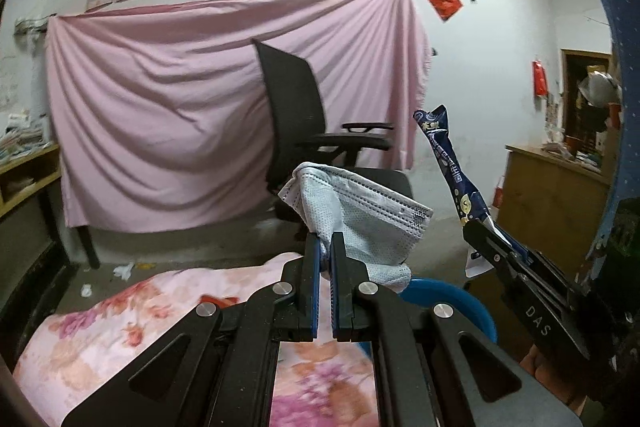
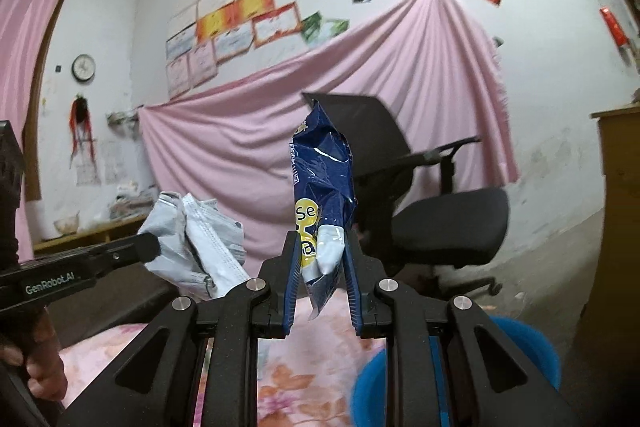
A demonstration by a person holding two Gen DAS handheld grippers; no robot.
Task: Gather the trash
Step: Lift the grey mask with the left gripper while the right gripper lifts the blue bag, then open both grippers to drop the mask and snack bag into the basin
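My left gripper (image 1: 326, 241) is shut on a crumpled light-blue face mask (image 1: 360, 215) and holds it up in the air above the bed. The mask also shows in the right wrist view (image 2: 192, 239), left of centre. My right gripper (image 2: 320, 247) is shut on a dark-blue snack wrapper (image 2: 322, 179) that stands upright between its fingers. The wrapper also shows in the left wrist view (image 1: 450, 163), at the right, with the right gripper (image 1: 476, 227) below it. A blue bin (image 1: 452, 297) sits low between the two grippers; its rim also shows in the right wrist view (image 2: 516, 335).
A pink floral blanket (image 1: 120, 323) covers the bed below. A black office chair (image 1: 320, 131) stands ahead before a pink sheet (image 1: 160, 107) hung on the wall. A wooden cabinet (image 1: 552, 195) is at the right, shelves (image 1: 24, 171) at the left. Scraps (image 1: 122, 269) lie on the floor.
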